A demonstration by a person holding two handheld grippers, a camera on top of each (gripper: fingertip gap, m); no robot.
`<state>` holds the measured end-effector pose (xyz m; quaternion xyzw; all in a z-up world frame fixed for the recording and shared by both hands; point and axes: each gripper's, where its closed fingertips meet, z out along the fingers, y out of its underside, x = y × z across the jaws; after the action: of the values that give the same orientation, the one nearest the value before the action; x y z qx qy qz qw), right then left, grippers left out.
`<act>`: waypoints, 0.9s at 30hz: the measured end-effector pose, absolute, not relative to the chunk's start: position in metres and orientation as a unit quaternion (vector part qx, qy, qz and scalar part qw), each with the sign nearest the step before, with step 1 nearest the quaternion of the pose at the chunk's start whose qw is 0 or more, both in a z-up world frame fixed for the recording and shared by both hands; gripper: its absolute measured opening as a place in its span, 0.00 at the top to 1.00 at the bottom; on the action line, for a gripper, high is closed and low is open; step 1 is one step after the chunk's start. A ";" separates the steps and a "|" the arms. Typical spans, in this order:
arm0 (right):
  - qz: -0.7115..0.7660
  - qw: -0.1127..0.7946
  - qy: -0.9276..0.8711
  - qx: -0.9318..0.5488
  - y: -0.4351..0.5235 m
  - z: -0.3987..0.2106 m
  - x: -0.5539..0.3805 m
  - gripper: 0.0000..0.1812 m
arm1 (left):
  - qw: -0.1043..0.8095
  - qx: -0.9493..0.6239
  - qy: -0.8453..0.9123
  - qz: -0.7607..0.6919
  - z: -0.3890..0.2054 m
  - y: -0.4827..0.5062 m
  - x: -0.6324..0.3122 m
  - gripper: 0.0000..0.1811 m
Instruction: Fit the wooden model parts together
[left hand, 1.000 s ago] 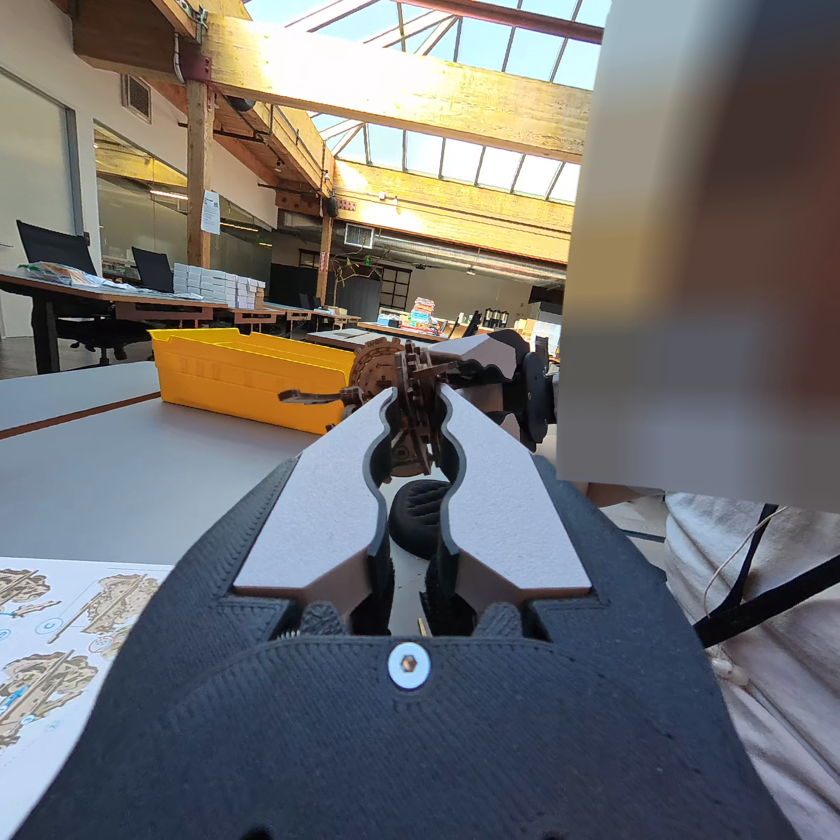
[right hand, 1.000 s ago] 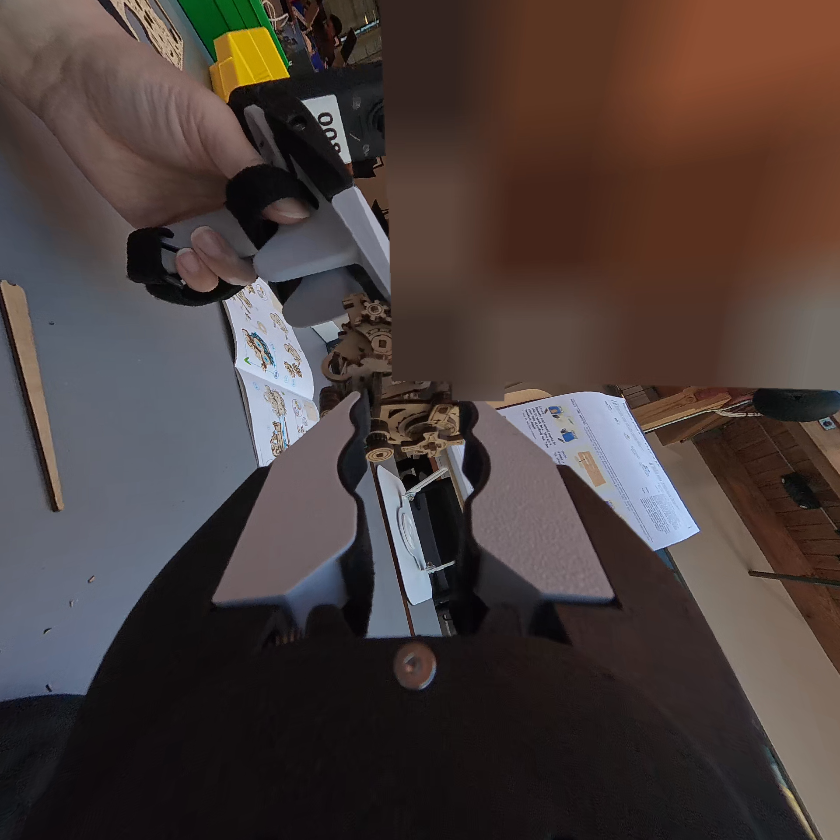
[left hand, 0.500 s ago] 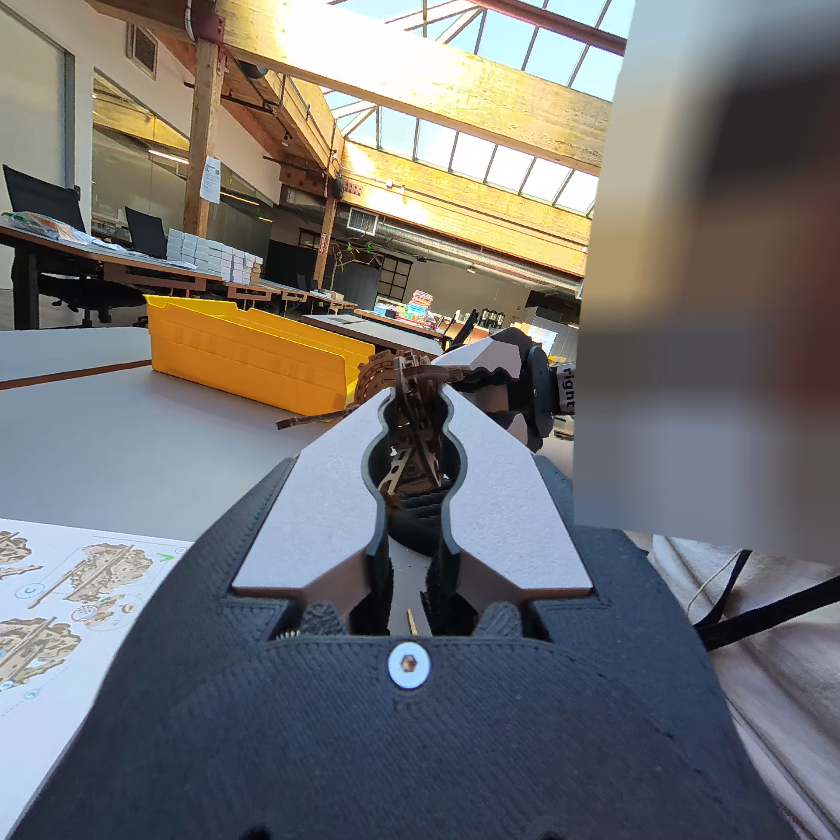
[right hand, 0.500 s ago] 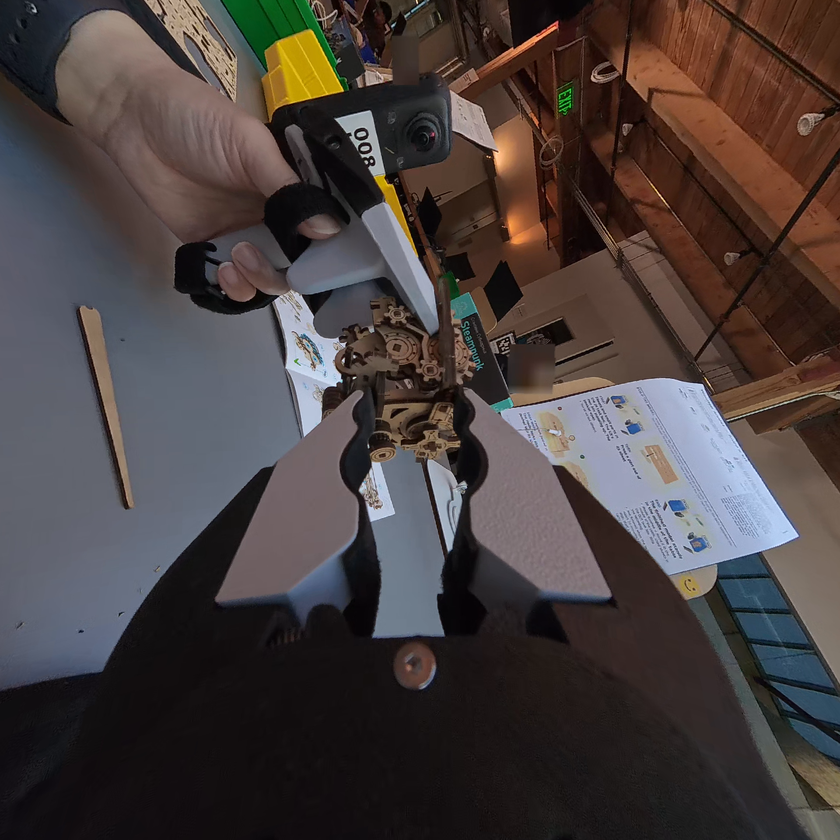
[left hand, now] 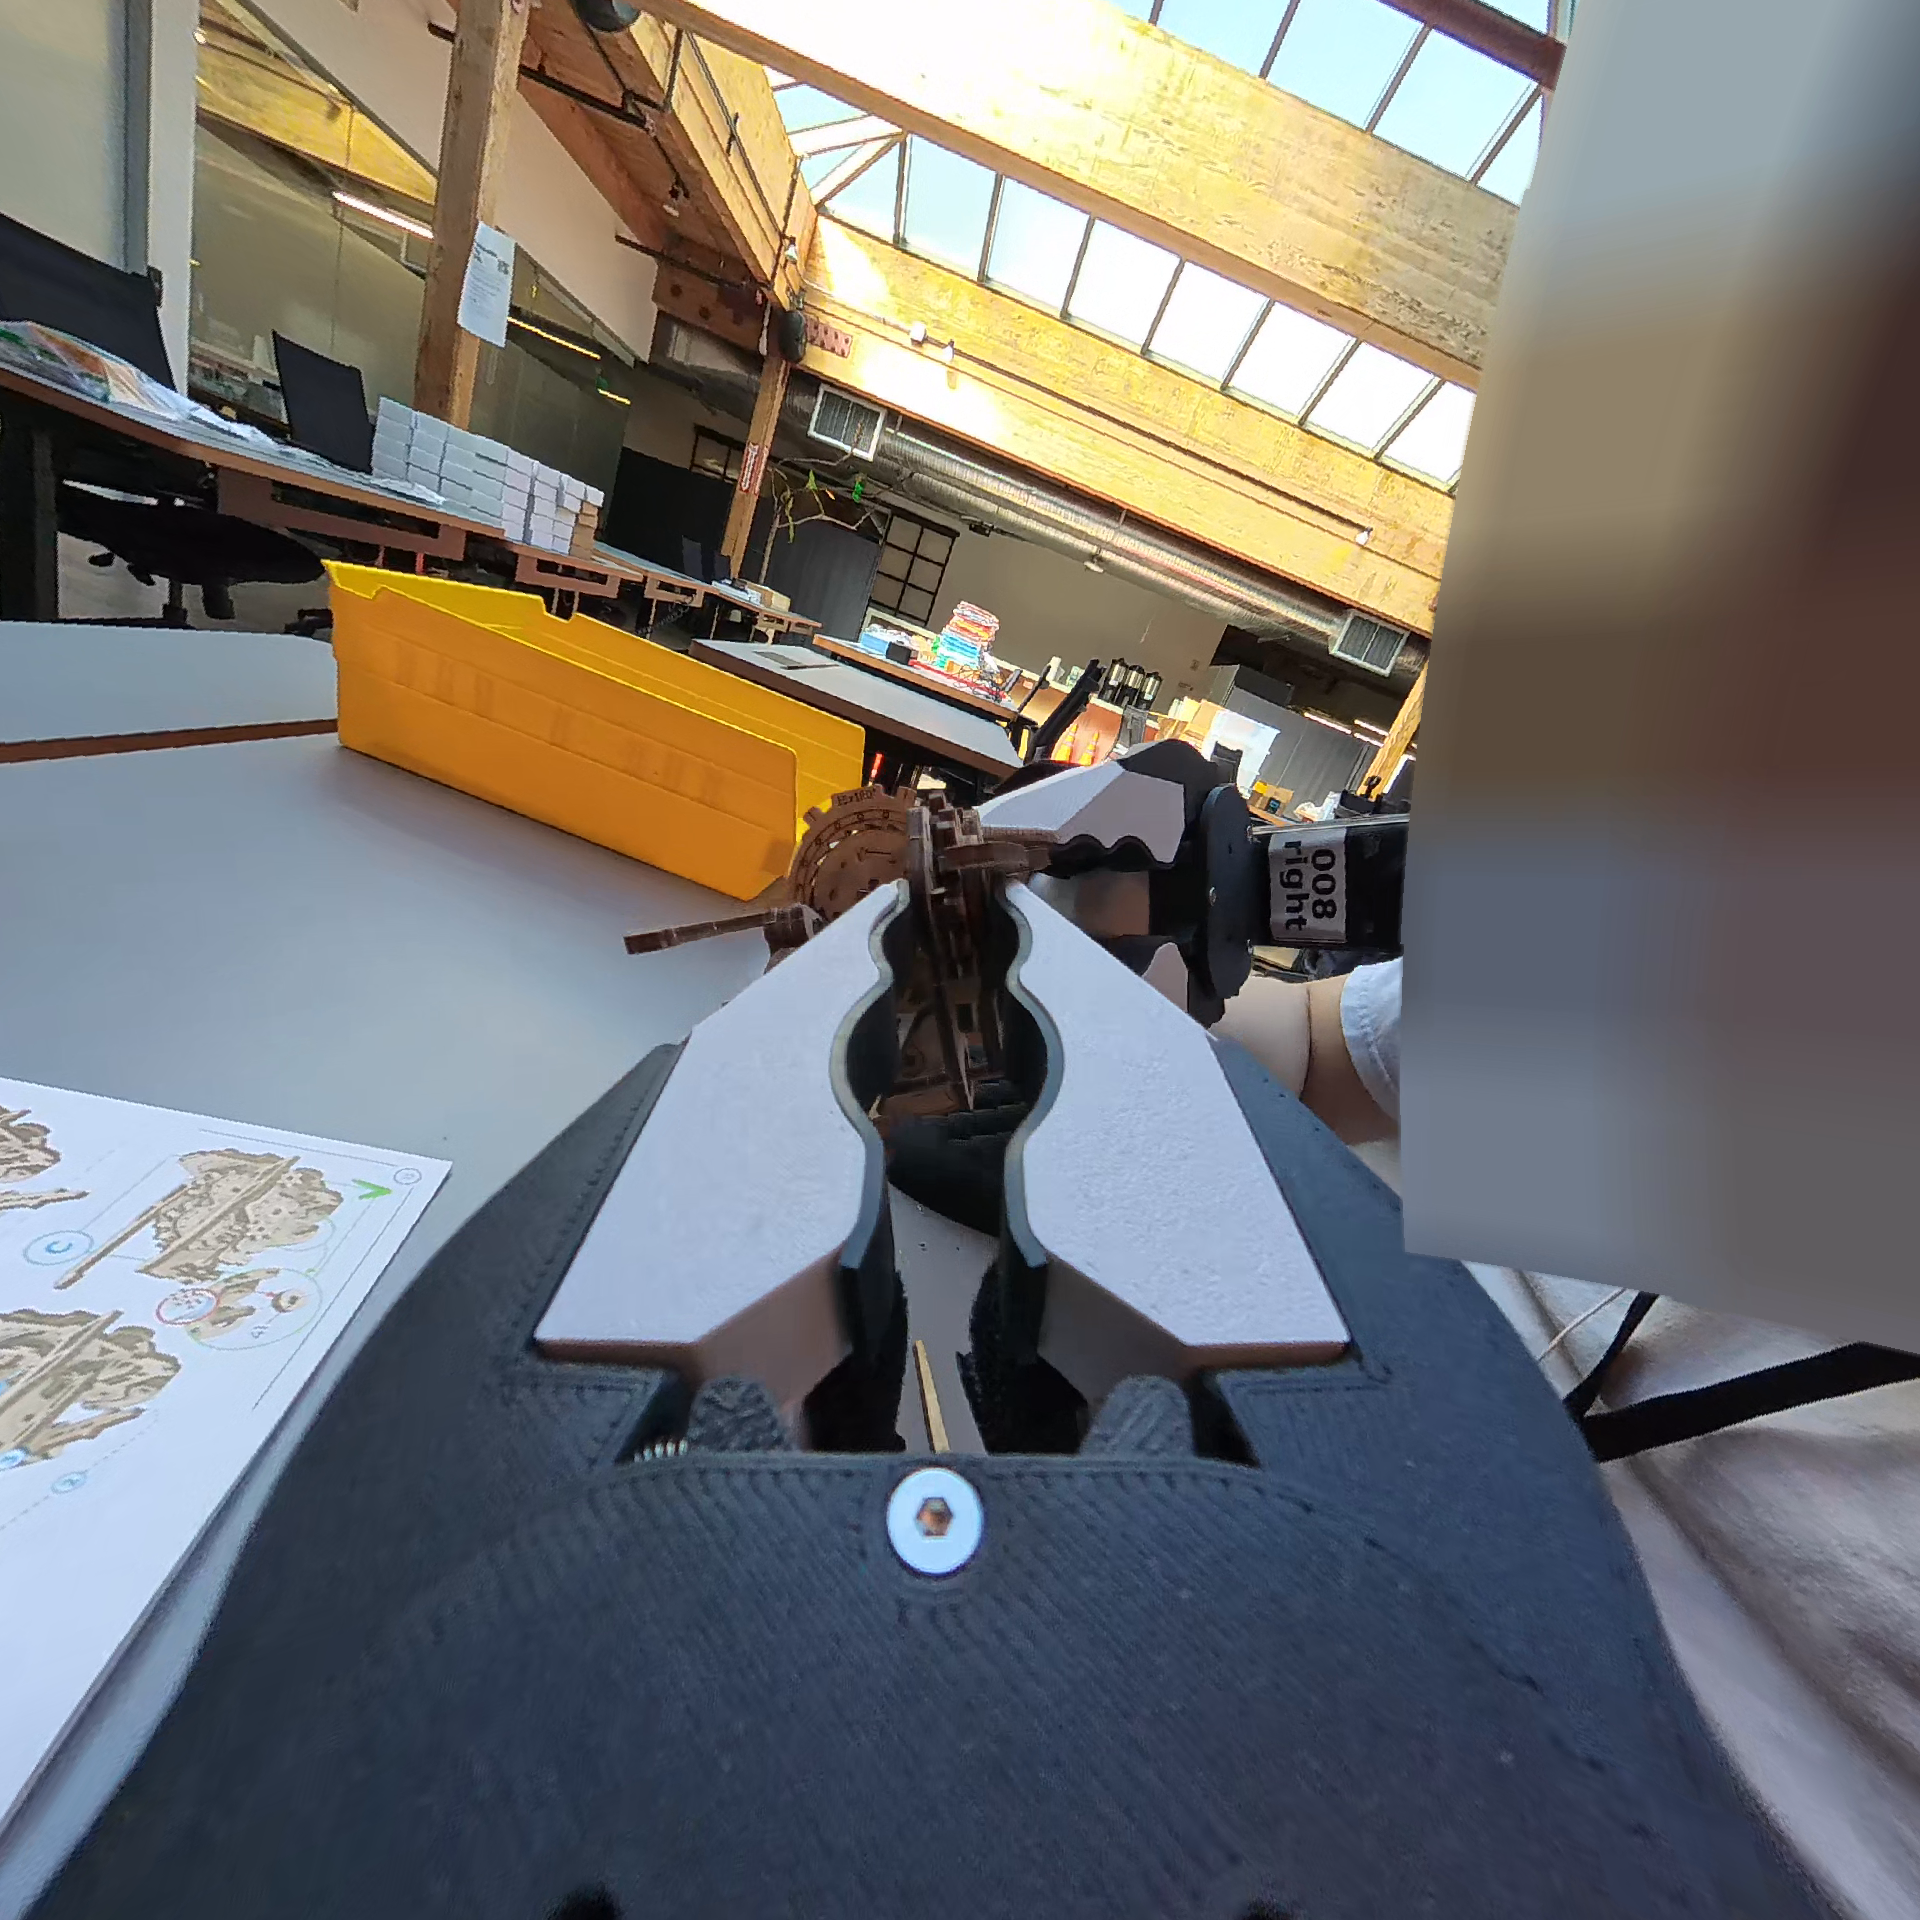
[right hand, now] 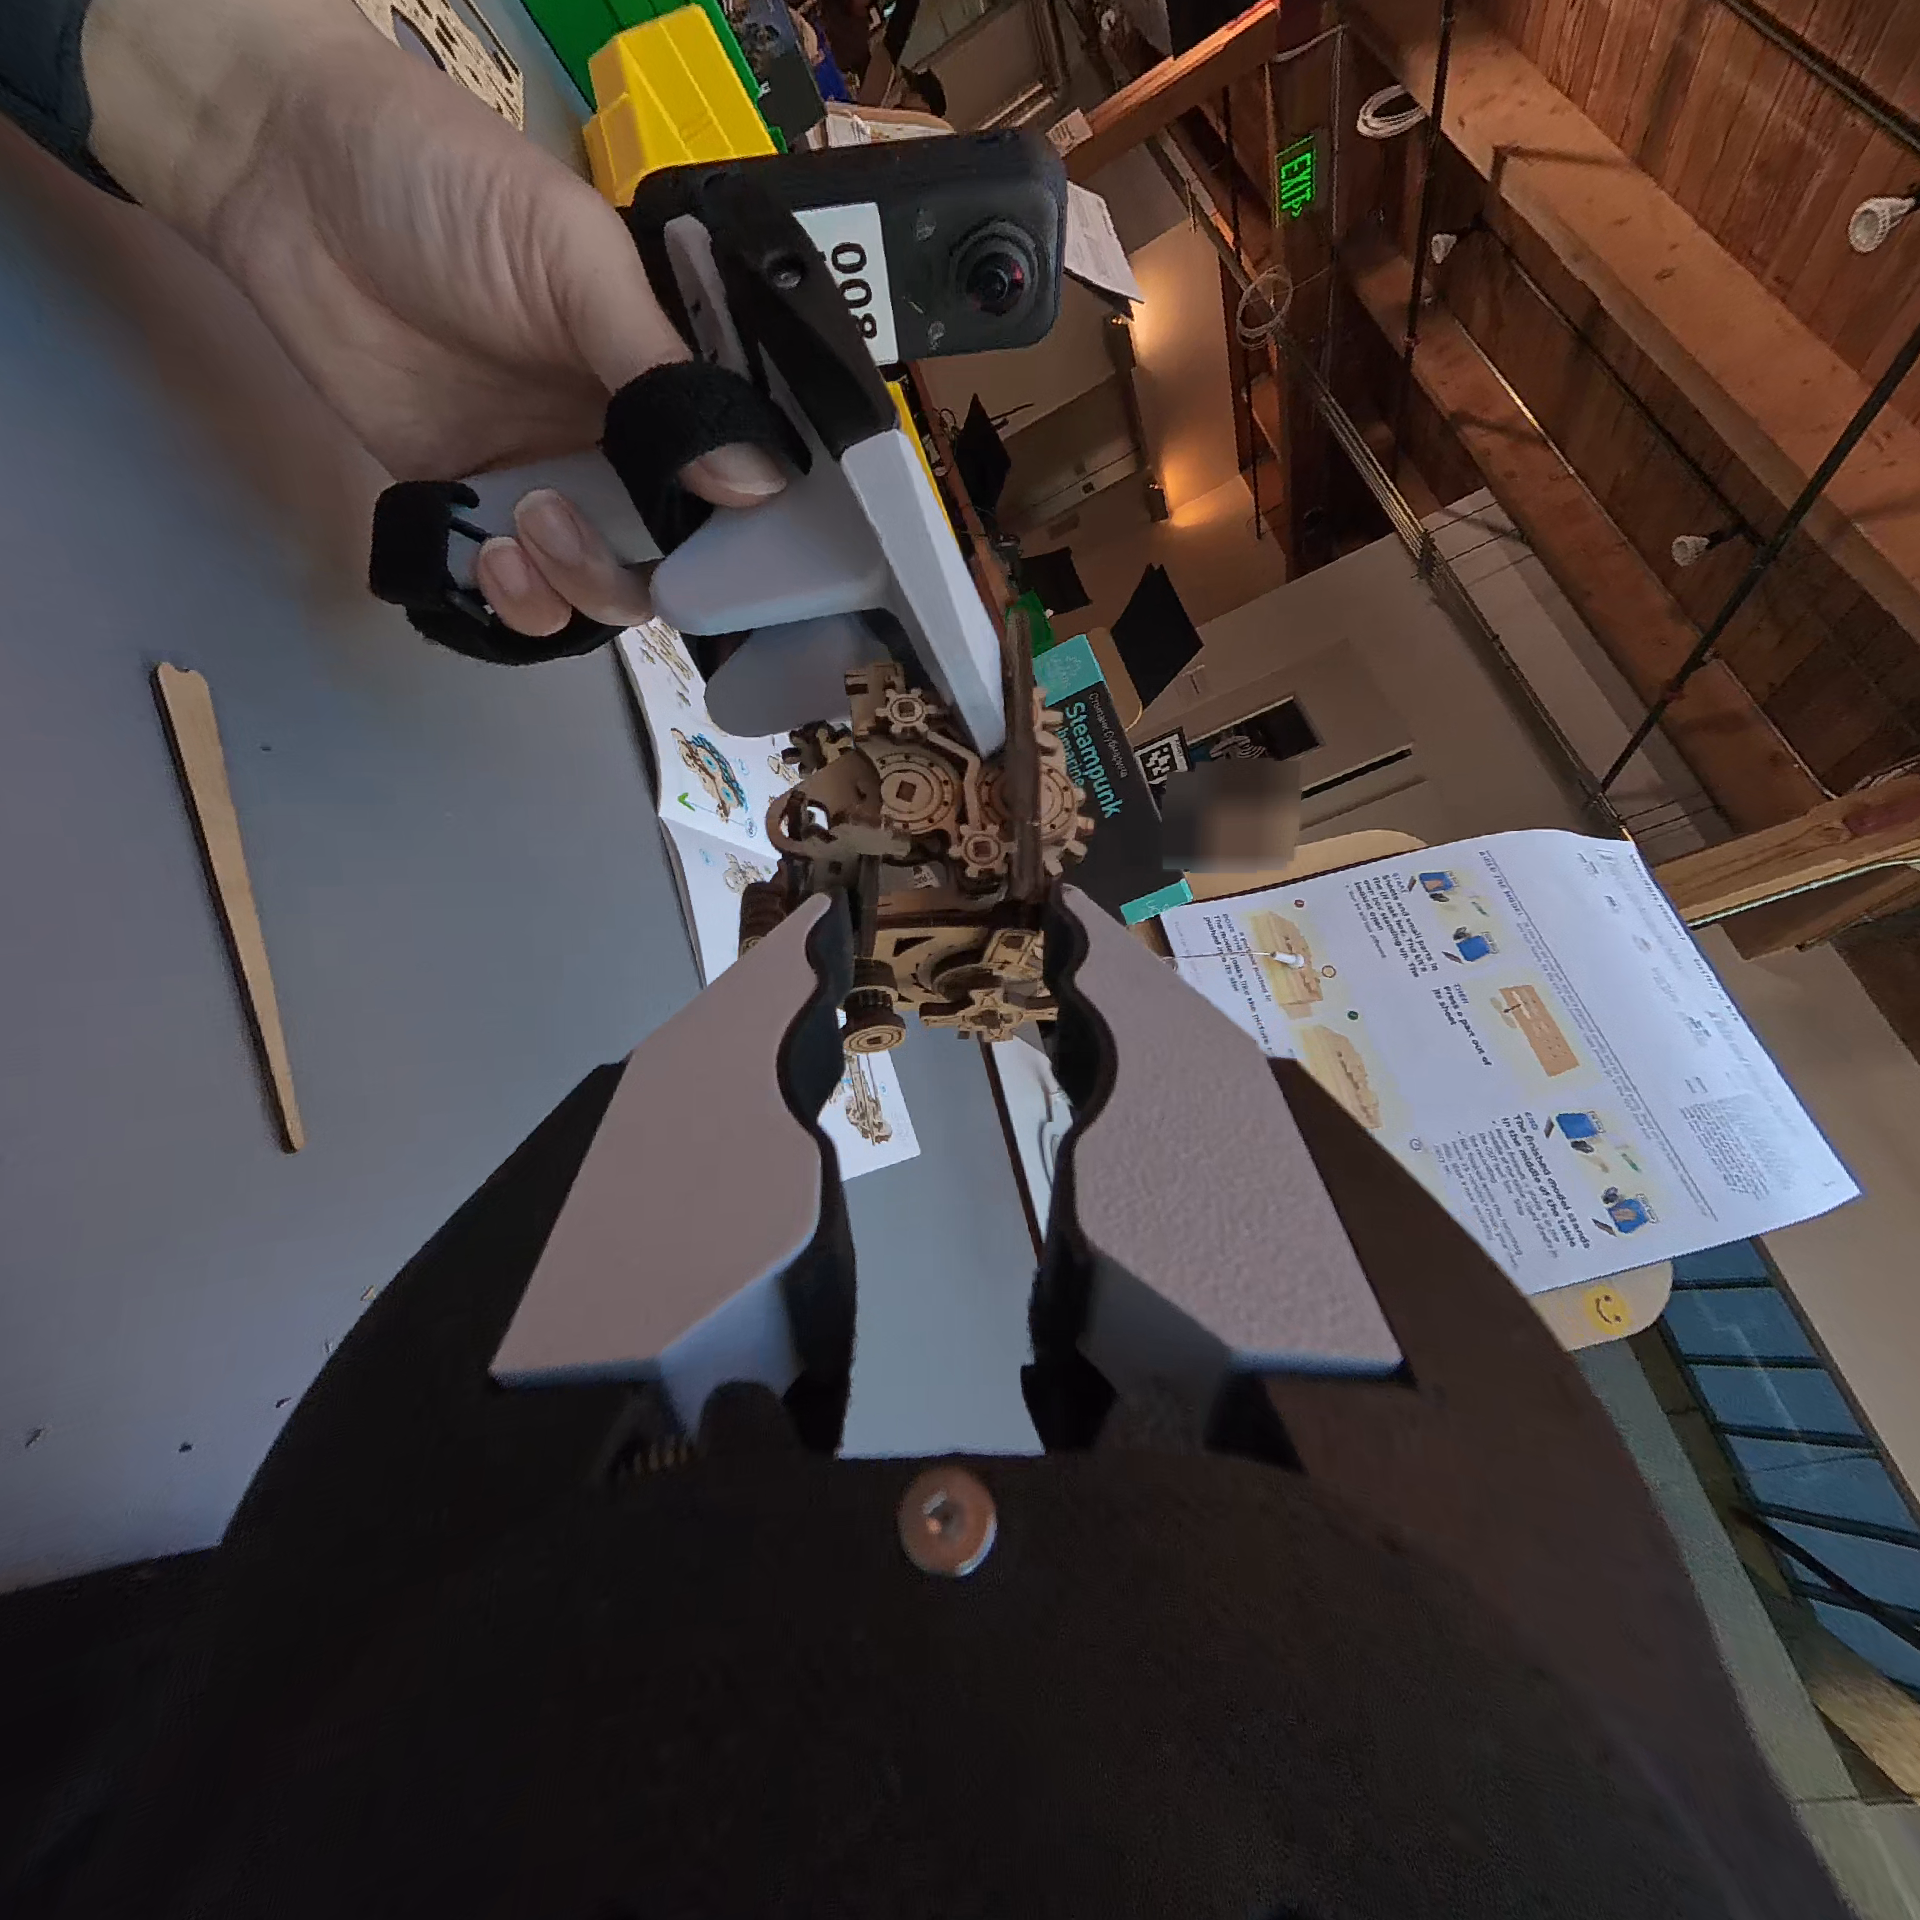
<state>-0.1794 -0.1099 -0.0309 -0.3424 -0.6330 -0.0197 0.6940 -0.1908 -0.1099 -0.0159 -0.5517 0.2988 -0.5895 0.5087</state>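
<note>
Both grippers' jaws clamped on wooden model [right hand: 935,862], yellow bin [left hand: 582,717] behind, instruction sheet [left hand: 177,1278] beside, wooden strip [right hand: 223,894] apart.

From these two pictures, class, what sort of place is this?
Probably a shared workshop or open office in a converted warehouse: timber beams under skylights, rows of desks, and a yellow bin.

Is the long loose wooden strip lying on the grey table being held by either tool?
No, the wooden strip lies alone on the table, apart from both tools.
</note>
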 end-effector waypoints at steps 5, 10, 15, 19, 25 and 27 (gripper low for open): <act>-0.009 0.676 -0.649 -0.349 -0.109 -0.040 -0.181 0.80 | 0.493 -0.570 0.310 -0.580 -0.023 -0.110 -0.189 0.94; 0.002 0.681 -0.646 -0.344 -0.113 -0.037 -0.182 0.80 | 0.491 -0.562 0.318 -0.584 -0.020 -0.113 -0.190 0.94; 0.001 0.686 -0.642 -0.342 -0.112 -0.034 -0.182 0.72 | 0.489 -0.565 0.332 -0.575 -0.022 -0.116 -0.188 0.94; -0.008 0.682 -0.654 -0.329 -0.115 -0.038 -0.183 0.75 | 0.486 -0.568 0.336 -0.573 -0.024 -0.116 -0.187 0.94; 0.007 0.674 -0.658 -0.335 -0.118 -0.039 -0.183 0.82 | 0.477 -0.566 0.328 -0.588 -0.022 -0.116 -0.189 0.94; 0.002 0.677 -0.657 -0.331 -0.119 -0.038 -0.183 0.82 | 0.475 -0.566 0.328 -0.589 -0.021 -0.116 -0.189 0.94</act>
<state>-0.1835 -0.1190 -0.0378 -0.3311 -0.6569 0.0024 0.6774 -0.1892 -0.1163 -0.0214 -0.5657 0.3278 -0.5891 0.4748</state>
